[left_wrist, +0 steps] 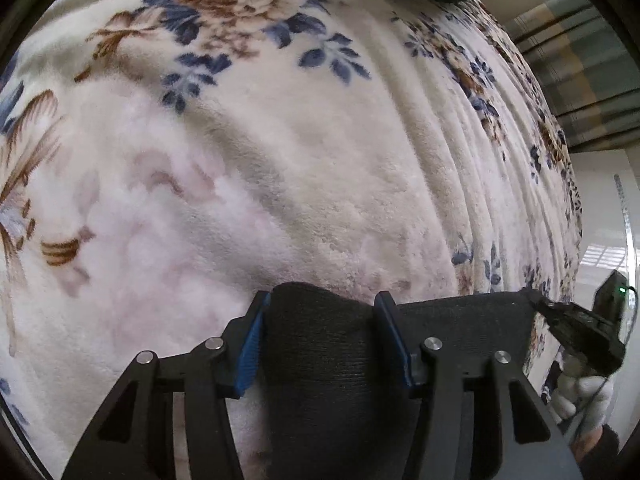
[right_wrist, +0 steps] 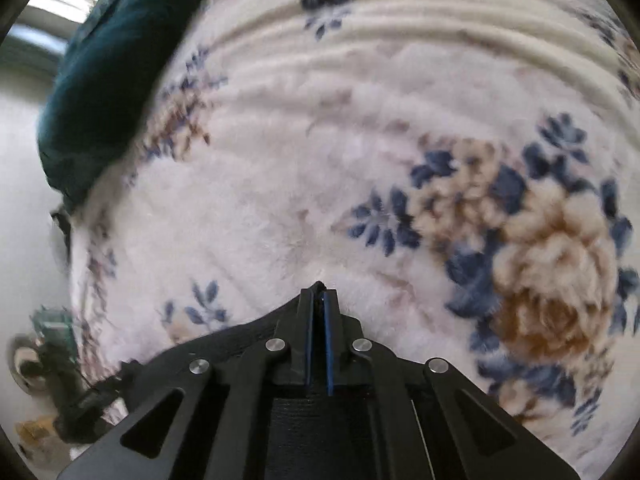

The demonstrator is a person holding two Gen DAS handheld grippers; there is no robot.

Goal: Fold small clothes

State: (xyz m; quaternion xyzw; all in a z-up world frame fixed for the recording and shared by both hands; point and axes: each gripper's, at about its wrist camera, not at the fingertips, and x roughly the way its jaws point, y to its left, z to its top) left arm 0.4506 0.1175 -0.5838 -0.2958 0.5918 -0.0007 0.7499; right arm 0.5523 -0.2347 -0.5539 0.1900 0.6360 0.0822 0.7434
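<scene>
Black knit garment [left_wrist: 320, 344] lies near edge of floral fleece blanket [left_wrist: 320, 168], stretched between both grippers. Left gripper [left_wrist: 320, 320]: jaws partly spread, blue pads bracketing bunched fold of garment; whether pads press it, cannot tell. Right gripper [right_wrist: 319, 300]: jaws nearly closed, pinching thin garment edge. Dark teal cloth [right_wrist: 104, 80] at far left of blanket. No readable writing or brands.
</scene>
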